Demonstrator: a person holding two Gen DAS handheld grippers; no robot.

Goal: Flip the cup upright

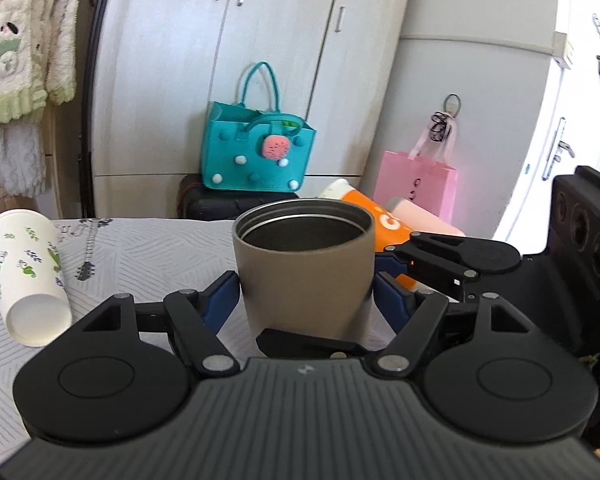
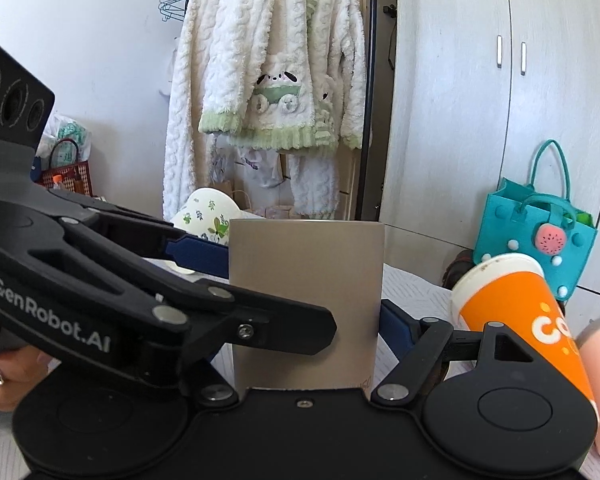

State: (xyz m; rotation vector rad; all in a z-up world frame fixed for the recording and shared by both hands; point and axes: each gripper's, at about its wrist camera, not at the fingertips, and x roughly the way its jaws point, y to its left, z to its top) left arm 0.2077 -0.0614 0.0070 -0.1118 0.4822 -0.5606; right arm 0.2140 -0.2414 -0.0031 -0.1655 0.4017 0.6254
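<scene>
A tan metal cup (image 1: 304, 268) stands upright on the patterned tablecloth (image 1: 148, 248), its open mouth up. My left gripper (image 1: 306, 300) has its blue pads (image 1: 220, 300) against both sides of the cup's lower body. In the right wrist view the same cup (image 2: 306, 300) fills the middle, between the fingers of my right gripper (image 2: 306, 322), with a blue pad (image 2: 396, 324) touching its right side. The left gripper crosses in front there (image 2: 172, 300). The right gripper shows in the left wrist view (image 1: 452, 260).
A white leaf-printed paper cup (image 1: 28, 276) lies on its side at the left. An orange paper cup (image 2: 528, 324) and a pink cup (image 1: 420, 216) lie on their sides at the right. A teal bag (image 1: 256, 152) and a pink bag (image 1: 416, 188) stand behind the table.
</scene>
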